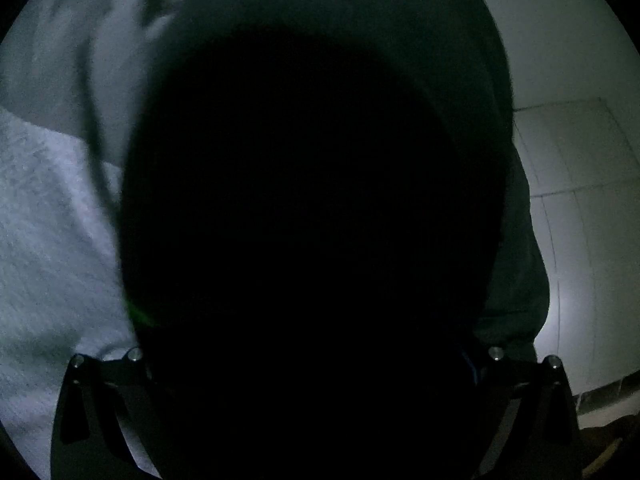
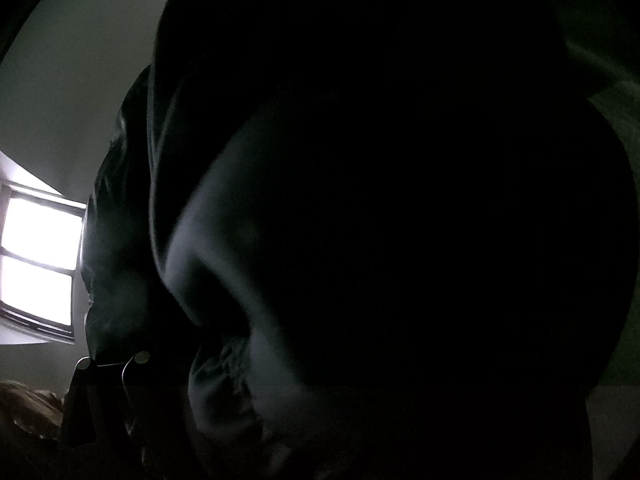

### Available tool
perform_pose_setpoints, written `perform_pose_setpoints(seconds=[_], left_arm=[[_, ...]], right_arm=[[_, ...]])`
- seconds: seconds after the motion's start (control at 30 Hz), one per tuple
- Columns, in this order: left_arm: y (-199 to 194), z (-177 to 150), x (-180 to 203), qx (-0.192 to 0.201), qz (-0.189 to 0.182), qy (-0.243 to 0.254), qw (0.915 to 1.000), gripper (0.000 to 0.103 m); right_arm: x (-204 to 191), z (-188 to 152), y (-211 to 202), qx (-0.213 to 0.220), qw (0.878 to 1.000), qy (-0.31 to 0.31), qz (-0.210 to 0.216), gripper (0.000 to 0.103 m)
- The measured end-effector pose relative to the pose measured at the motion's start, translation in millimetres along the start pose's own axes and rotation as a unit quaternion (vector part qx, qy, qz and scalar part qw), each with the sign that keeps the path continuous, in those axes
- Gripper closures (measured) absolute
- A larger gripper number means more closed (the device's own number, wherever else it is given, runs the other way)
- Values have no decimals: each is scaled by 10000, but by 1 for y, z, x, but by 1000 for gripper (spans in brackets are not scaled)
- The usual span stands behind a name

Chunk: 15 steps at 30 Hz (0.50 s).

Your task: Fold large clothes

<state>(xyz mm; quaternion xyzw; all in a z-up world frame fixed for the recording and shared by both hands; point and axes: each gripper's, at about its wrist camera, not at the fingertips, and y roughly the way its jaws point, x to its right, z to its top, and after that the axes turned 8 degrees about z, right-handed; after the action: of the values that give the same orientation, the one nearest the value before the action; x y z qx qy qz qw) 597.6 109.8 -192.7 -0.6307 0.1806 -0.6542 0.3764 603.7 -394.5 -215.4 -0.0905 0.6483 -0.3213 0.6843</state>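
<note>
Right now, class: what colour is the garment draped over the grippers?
Very dark, blackish-green garment; left wrist view shows it best.

I can read no writing, label, brand, number or sign anywhere in what my two tongs' cameras show. The dark garment (image 1: 320,200) fills most of both views and its cloth shows no print or tag that I can make out.
</note>
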Motion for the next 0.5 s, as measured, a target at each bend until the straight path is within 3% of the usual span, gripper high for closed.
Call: perform_pose_setpoints(seconds=[0.03, 0.1, 0.17, 0.23, 0.37, 0.43, 0.5], left_arm=[[2, -4, 7, -14, -81, 42, 10000, 3], [6, -11, 16, -46, -311, 33, 9995, 24], [7, -19, 27, 9, -441, 17, 9990, 37], [7, -24, 34, 94, -464, -31, 9989, 46], [2, -31, 44, 251, -605, -188, 9977, 64], [-1, -35, 48, 321, -716, -244, 9966, 68], [-6, -41, 55, 401, -942, -338, 9942, 70]], right_arm=[[-2, 0, 1, 24, 10000, 29, -17, 0], [-7, 1, 5, 104, 9999, 125, -57, 0], [-15, 2, 9, 125, 9998, 160, -8, 6], [-24, 3, 13, 151, 9997, 169, 117, 22], [-40, 4, 18, 217, 9994, 142, 249, 43], [-48, 4, 18, 265, 9992, 111, 293, 57], [-62, -5, 13, 320, 9990, 14, 315, 64]])
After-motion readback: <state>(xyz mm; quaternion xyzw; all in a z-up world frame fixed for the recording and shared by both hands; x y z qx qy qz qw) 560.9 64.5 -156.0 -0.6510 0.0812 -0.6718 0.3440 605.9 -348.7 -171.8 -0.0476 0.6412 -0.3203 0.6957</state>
